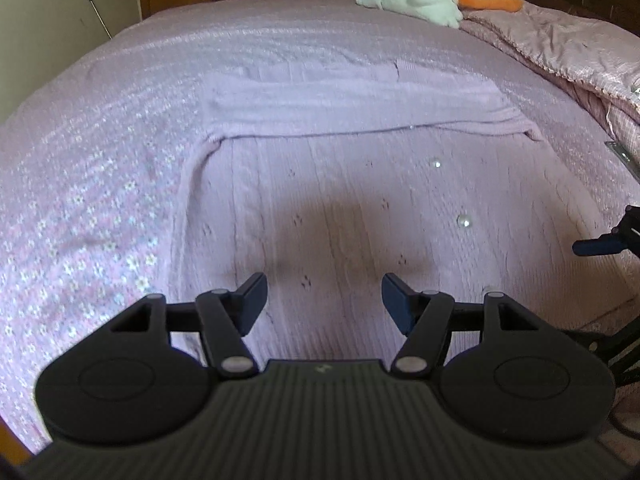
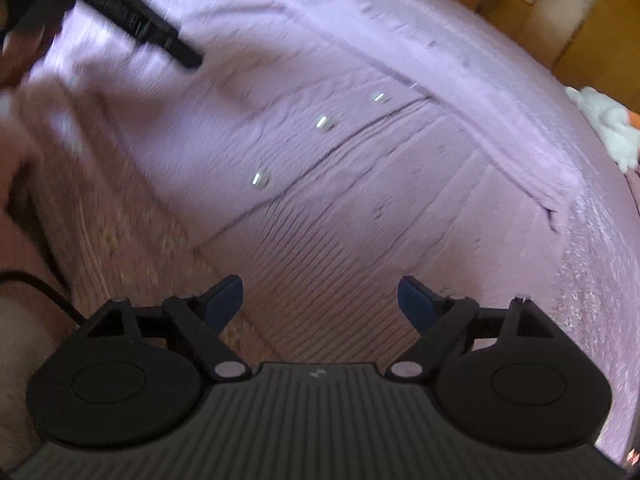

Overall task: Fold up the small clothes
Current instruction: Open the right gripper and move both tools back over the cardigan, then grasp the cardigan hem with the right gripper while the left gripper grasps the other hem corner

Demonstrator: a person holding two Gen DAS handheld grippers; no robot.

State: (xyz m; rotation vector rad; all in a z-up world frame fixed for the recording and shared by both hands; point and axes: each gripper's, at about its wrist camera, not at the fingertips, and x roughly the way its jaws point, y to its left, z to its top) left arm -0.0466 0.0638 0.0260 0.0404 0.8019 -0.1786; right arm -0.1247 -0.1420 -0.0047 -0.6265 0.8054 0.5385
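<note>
Your left tool [image 1: 324,300] and right tool [image 2: 320,304] both hang released, jaws wide, gripping nothing — the lilac knit cardigan [image 1: 340,184] lies flat on the bed [image 1: 100,140], sleeves folded across, buttons [image 2: 260,179] showing, just below both tools.

Right wrist view: motion blur smears the lilac knitted cardigan [image 2: 360,184] and its buttons [image 2: 260,179] into streaks. The plush toy [image 2: 612,132] is cut off at the right edge. Left wrist view: the right gripper [image 1: 612,240] is cropped by the right edge, its fingers' spacing indeterminable there.
</note>
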